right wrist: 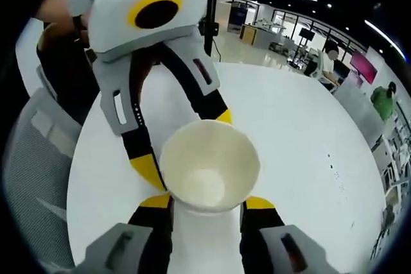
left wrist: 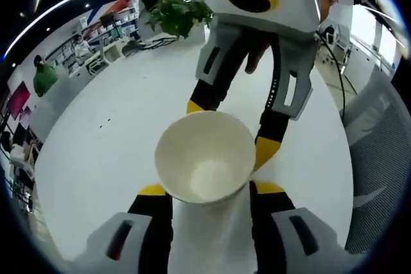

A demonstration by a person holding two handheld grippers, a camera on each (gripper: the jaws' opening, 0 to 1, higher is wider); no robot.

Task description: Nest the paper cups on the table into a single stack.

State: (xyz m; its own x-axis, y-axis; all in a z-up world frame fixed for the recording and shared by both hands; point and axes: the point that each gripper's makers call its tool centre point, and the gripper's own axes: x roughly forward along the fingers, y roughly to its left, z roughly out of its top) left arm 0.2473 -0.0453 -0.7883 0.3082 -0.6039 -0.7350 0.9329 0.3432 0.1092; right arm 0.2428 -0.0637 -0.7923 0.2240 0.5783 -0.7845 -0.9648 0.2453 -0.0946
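In the left gripper view, the left gripper [left wrist: 207,192] rose from six o'clock with its yellow-tipped jaws set either side of a white paper cup [left wrist: 205,163]; the cup stood upright at the centre of the round white table [left wrist: 115,133], its mouth open toward the camera and its floor bare inside; the jaws stood about a cup's width apart, close against the wall below the rim, yet whether they were pressing it or merely flanking it could not be told; at twelve o'clock the right gripper [left wrist: 230,128] reached in from the far side, its own yellow tips bracketing the same cup at eleven and three o'clock; a green potted plant [left wrist: 180,14] sat at the table's far edge near eleven o'clock, and a grey mesh chair [left wrist: 379,158] lay at three o'clock.

In the right gripper view the arrangement mirrored itself; the right gripper [right wrist: 209,205] came up from six o'clock with its jaws straddling the cup [right wrist: 209,172], again too closely set to say whether gripping or only beside; the left gripper [right wrist: 186,142] descended from eleven o'clock, tips at the cup's nine and one o'clock.

The relation that mattered seemed this: the cup's long axis ran vertical, both tools met it from opposite sides at about equal nearness, and no second cup could be made out; any nesting would likely be a straight lift and drop along that axis.
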